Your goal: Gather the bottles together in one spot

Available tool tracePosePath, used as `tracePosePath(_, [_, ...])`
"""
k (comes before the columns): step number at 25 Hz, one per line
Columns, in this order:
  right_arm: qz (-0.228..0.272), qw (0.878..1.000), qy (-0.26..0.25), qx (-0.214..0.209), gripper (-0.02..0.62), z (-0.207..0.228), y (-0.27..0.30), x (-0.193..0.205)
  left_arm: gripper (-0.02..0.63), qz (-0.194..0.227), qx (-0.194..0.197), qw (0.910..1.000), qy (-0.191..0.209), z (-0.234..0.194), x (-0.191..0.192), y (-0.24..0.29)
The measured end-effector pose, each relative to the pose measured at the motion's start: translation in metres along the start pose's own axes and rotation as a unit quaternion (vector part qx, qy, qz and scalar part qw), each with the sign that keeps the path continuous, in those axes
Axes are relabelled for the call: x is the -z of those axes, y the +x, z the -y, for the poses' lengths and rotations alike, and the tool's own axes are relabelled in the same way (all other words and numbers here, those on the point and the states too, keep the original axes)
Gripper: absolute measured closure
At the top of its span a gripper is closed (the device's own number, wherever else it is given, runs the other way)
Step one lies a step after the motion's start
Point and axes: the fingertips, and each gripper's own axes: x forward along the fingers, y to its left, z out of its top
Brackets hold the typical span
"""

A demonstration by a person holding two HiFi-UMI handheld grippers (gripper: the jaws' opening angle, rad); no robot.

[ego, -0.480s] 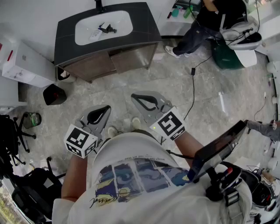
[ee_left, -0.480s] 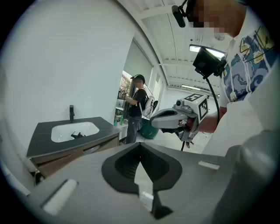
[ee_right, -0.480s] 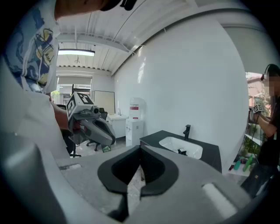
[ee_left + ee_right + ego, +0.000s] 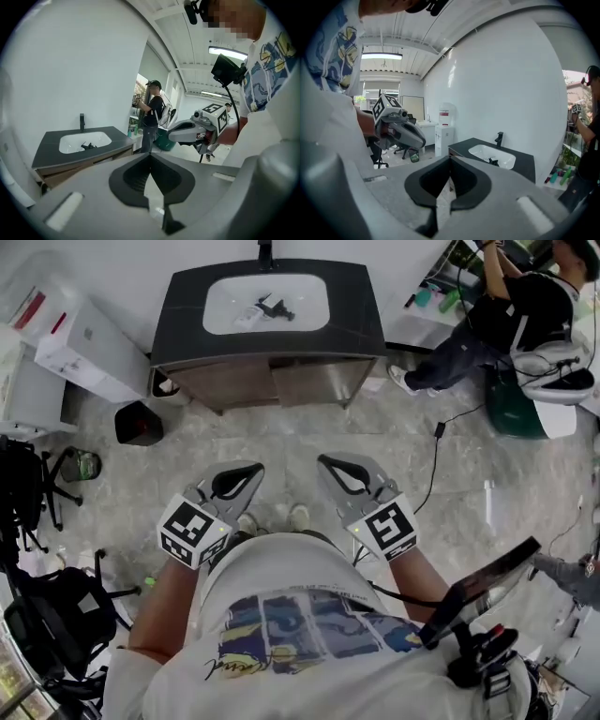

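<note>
Both grippers are held side by side above the tiled floor, pointing toward a dark vanity (image 4: pixel 272 343) with a white sink (image 4: pixel 267 304). My left gripper (image 4: pixel 255 466) (image 4: pixel 150 154) is shut with nothing between its jaws. The right gripper (image 4: pixel 323 460) (image 4: pixel 450 158) is shut and empty too. Green and teal bottles (image 4: pixel 433 296) (image 4: pixel 560 176) (image 4: pixel 132 129) stand on a white ledge to the right of the vanity, far from both grippers. Small dark and white items (image 4: pixel 265 307) lie in the sink; what they are I cannot tell.
A person in black (image 4: pixel 511 320) stands at the bottle ledge, next to a green and white machine (image 4: pixel 544 381). A cable (image 4: pixel 433 465) trails over the floor. A black bin (image 4: pixel 139 423) and white cabinets (image 4: pixel 80 343) stand left of the vanity, office chairs (image 4: pixel 37 493) at far left.
The vanity and the person in black have shifted right in the head view, and the vanity sits more centred. Both grippers stay shut and side by side.
</note>
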Motion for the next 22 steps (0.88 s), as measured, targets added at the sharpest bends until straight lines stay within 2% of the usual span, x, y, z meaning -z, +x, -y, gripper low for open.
tracePosePath(3, [-0.006,1.000,0.001,0.002,0.592,0.010,-0.001,0.011,0.604,0.011,-0.025,0.9996,-0.008,-0.005,-0.006,0.006])
tracePosePath(4, [-0.006,1.000,0.007,0.000,0.579,0.013,-0.001,0.015,0.604,0.014,-0.032,0.9993,-0.011,-0.006,-0.008,0.008])
tracePosePath(5, [-0.005,1.000,0.012,-0.002,0.539,0.017,-0.001,0.018,0.603,0.016,-0.038,0.9990,-0.014,-0.007,-0.010,0.011])
tracePosePath(7, [-0.002,1.000,0.016,-0.003,0.535,0.026,0.000,0.020,0.603,0.020,-0.048,0.9985,-0.018,-0.010,-0.012,0.017])
tracePosePath(12, [0.000,1.000,0.030,0.008,0.528,0.044,0.021,0.022,0.580,0.014,-0.043,0.9988,-0.021,-0.033,-0.010,0.027])
tracePosePath(17, [-0.014,0.999,0.035,0.020,0.528,0.062,0.061,0.017,0.560,0.024,-0.029,0.9991,-0.022,-0.084,-0.018,0.038])
tracePosePath(22, [-0.024,0.998,0.041,0.044,0.528,0.094,0.121,-0.007,0.557,0.022,-0.005,0.9997,-0.008,-0.161,-0.038,0.053])
